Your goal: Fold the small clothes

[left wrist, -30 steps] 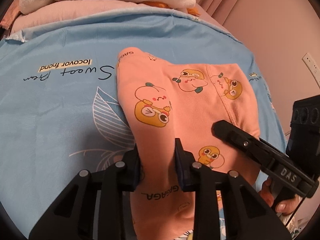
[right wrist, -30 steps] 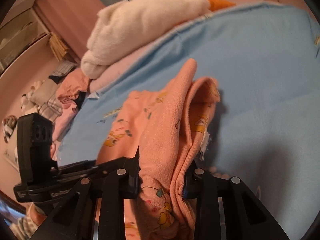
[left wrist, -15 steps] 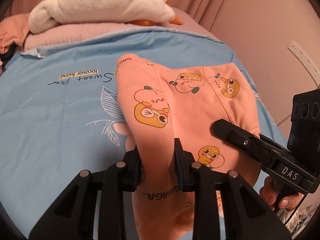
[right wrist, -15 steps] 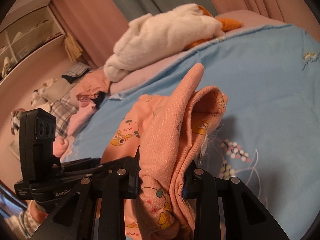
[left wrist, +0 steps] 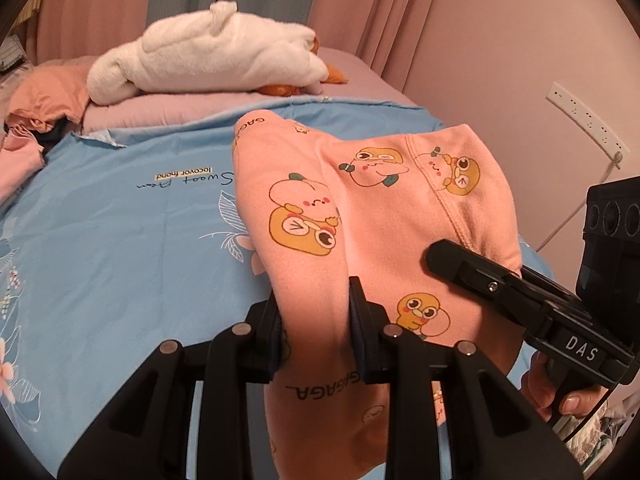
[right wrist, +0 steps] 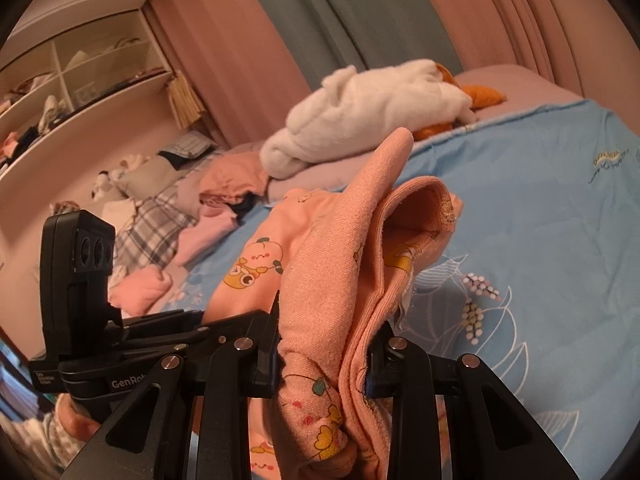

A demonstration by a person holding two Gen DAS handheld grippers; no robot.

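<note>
A small pink garment (left wrist: 360, 216) printed with cartoon ducks hangs in the air over the blue sheet (left wrist: 120, 240). My left gripper (left wrist: 316, 316) is shut on one bunched edge of it. In the right wrist view my right gripper (right wrist: 324, 340) is shut on another thick fold of the same pink garment (right wrist: 344, 264). The right gripper's black body (left wrist: 520, 300) shows at the right of the left wrist view, held by a hand (left wrist: 560, 392). At the left of the right wrist view stands the left gripper's body (right wrist: 88, 280).
A white fluffy blanket (left wrist: 208, 64) lies on a pink quilt at the bed's far end. Loose clothes (right wrist: 160, 232) are heaped along the bed's left side. Shelves (right wrist: 60, 88) and curtains (right wrist: 320, 32) stand behind. A wall socket strip (left wrist: 584, 124) is on the right.
Both grippers have risen and pulled back with the pink garment, lifting it higher off the sheet. More of the room's far end and curtains has come into view. Both grips are unchanged.
</note>
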